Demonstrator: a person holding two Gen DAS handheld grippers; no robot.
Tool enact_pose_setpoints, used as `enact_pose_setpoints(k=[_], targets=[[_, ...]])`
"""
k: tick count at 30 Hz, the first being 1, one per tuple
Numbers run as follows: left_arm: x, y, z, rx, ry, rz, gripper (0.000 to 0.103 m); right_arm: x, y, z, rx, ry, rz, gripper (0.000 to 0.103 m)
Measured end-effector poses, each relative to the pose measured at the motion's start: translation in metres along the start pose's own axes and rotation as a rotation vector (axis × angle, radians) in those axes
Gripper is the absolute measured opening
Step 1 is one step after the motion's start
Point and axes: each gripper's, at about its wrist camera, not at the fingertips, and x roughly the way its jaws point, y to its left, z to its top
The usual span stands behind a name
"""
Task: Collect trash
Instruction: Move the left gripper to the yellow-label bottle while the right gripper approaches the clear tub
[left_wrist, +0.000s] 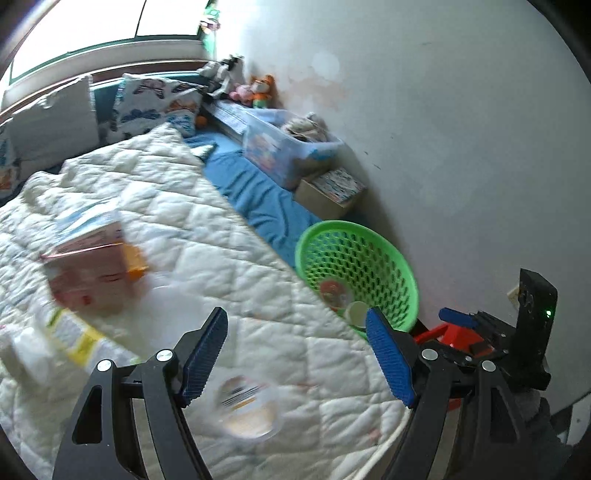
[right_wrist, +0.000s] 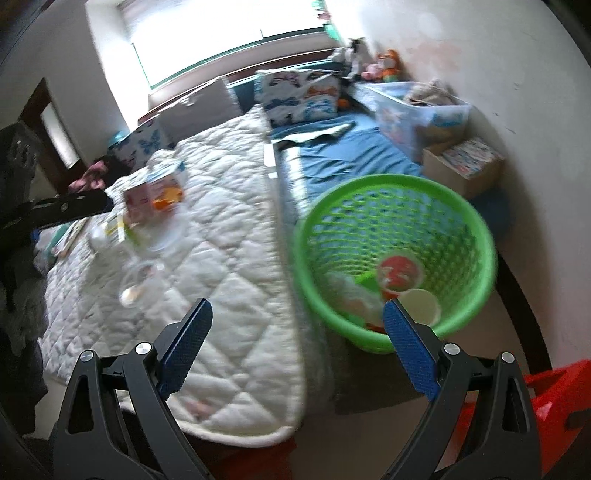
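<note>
A green mesh basket (left_wrist: 384, 258) (right_wrist: 461, 221) stands on the bed by the wall and holds a red lid (right_wrist: 399, 273), a white cup (right_wrist: 421, 306) and crumpled paper. On the white quilt (left_wrist: 221, 229) (right_wrist: 229, 221) lie a pink-orange carton (left_wrist: 92, 273) (right_wrist: 155, 199), a clear plastic lid (left_wrist: 247, 406) (right_wrist: 140, 284) and a yellow-labelled wrapper (left_wrist: 74, 336). My left gripper (left_wrist: 295, 354) is open and empty above the quilt, just over the clear lid. My right gripper (right_wrist: 295, 350) is open and empty, near the basket's front rim.
A blue sheet (left_wrist: 266, 199) lies between the quilt and the wall. A clear storage bin (left_wrist: 284, 147), a cardboard box (left_wrist: 328, 192), pillows (left_wrist: 155, 99) and soft toys (left_wrist: 258, 90) sit at the far end. A red object (right_wrist: 554, 398) is at lower right.
</note>
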Motion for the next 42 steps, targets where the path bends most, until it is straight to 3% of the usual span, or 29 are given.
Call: enact_pose_setpoints(k=[8,18,33,42], targets=[[-0.036,0.051,-0.018,-0.116,-0.040,0.081,0.074,0.020,0.078,0.000,-0.179,0.038,0.133,0.093],[-0.060,0.108,-0.036,-0.280,-0.059,0.171,0.074,0.062,0.138,0.004,-0.318,0.091,0.182,0.093],[-0.028,0.165,-0.032,-0.562,-0.027,0.255,0.079,0.109,0.153,0.007,-0.340,0.137,0.160,0.084],[-0.003,0.180,-0.024,-0.634,0.009,0.312,0.079,0.116,0.152,0.005,-0.342,0.149,0.157,0.077]])
